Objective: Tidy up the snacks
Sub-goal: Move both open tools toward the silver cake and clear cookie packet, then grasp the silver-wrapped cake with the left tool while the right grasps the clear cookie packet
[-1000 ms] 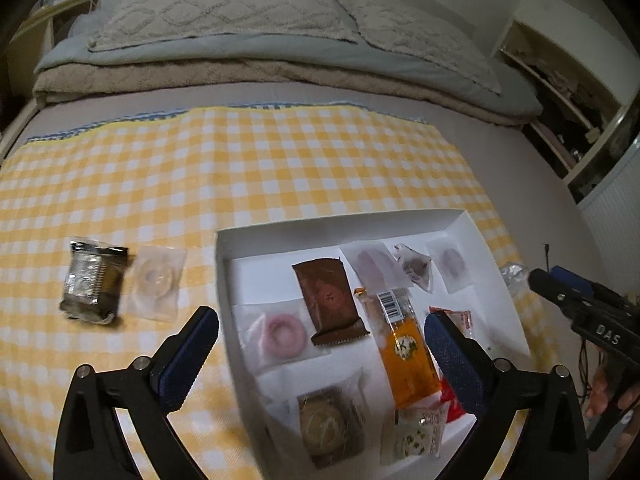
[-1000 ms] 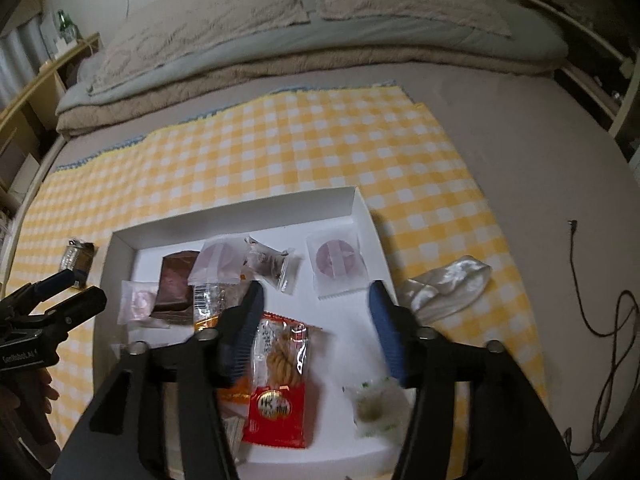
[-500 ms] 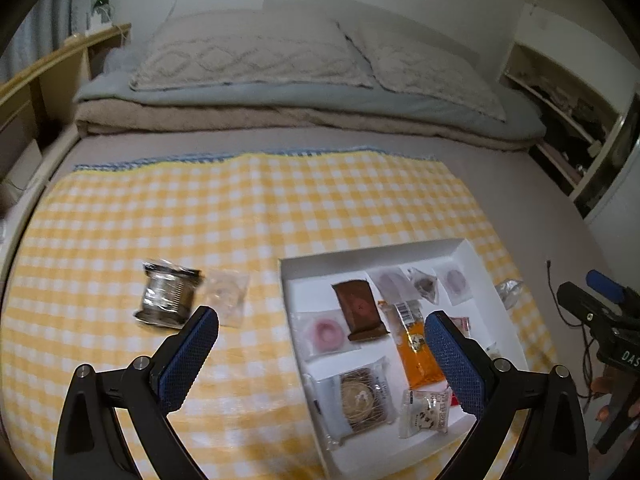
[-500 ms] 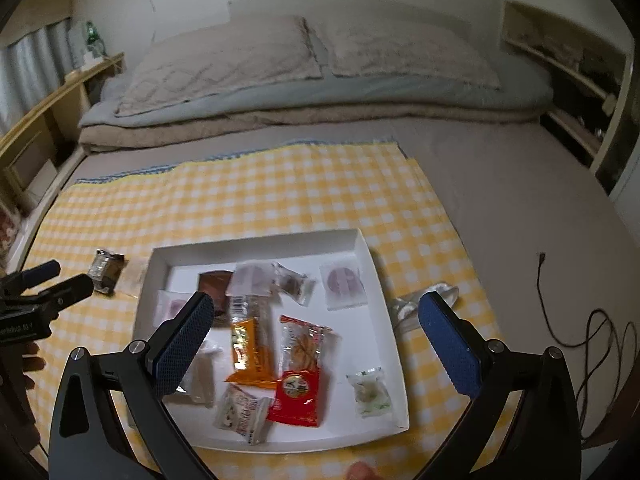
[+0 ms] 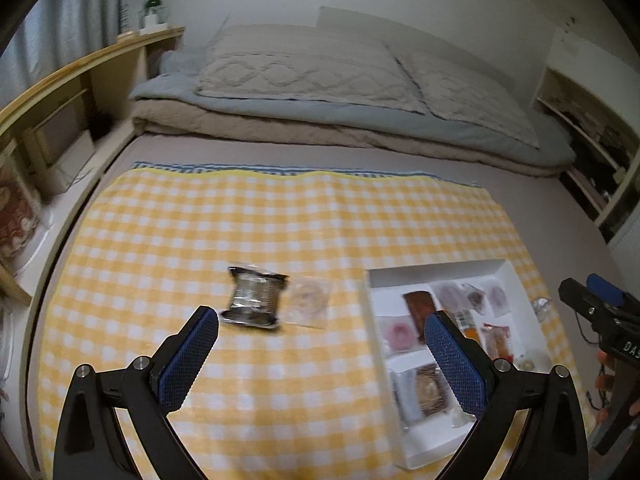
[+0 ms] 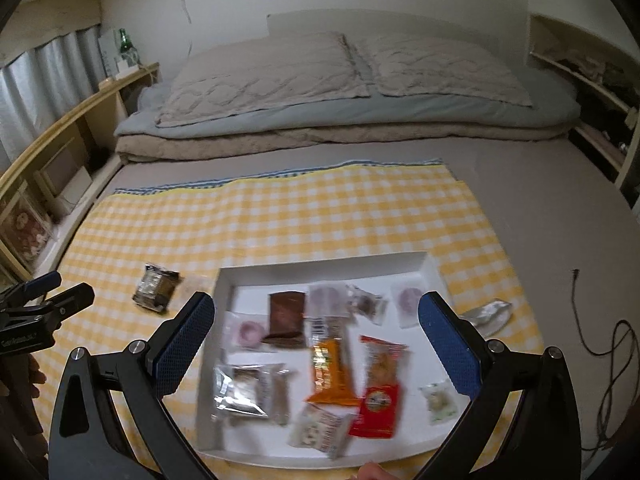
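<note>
A white tray lies on a yellow checked cloth and holds several wrapped snacks, among them an orange packet and a red packet. The tray also shows in the left wrist view. A dark foil snack and a clear-wrapped round snack lie on the cloth left of the tray. A silver wrapper lies right of the tray. My left gripper is open and empty, above the cloth near the two loose snacks. My right gripper is open and empty above the tray.
The cloth covers a bed with a folded duvet and pillows at the far end. A wooden shelf runs along the left. Shelves stand at the right. A dark cable lies on the bed right of the cloth.
Both grippers have risen and pulled back from the tray. The right gripper's jaws have opened wide. The left view has swung left, bringing the two loose snacks toward the middle.
</note>
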